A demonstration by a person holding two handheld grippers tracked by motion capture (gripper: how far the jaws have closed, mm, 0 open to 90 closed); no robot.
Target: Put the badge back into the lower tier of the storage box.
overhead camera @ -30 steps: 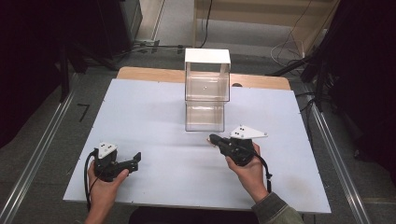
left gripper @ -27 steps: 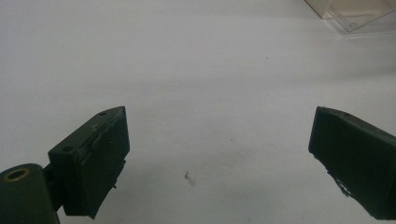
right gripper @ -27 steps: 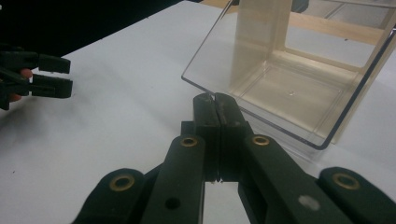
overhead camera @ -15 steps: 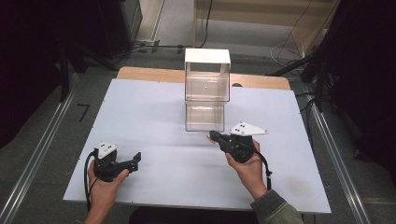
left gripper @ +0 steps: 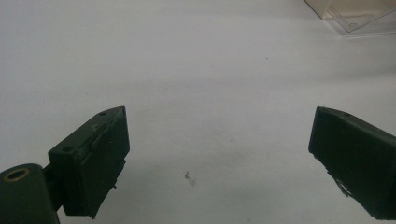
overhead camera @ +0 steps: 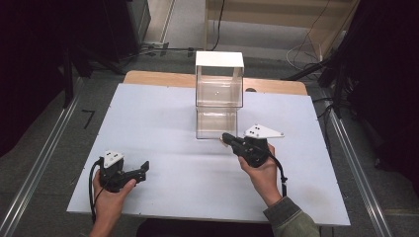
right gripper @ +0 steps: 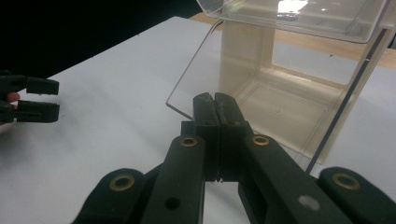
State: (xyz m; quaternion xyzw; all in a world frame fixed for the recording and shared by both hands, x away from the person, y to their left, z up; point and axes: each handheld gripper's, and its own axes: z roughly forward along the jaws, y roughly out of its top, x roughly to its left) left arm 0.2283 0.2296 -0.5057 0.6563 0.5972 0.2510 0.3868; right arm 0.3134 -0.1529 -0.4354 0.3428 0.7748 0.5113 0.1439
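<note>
The clear plastic box (overhead camera: 219, 94) stands at the bench's (overhead camera: 148, 113) far middle; probably light, stiff, slippery. Right gripper (overhead camera: 225, 138), clenched empty, is at its lower opening's thin edge; left gripper (overhead camera: 143, 169) released.
</note>
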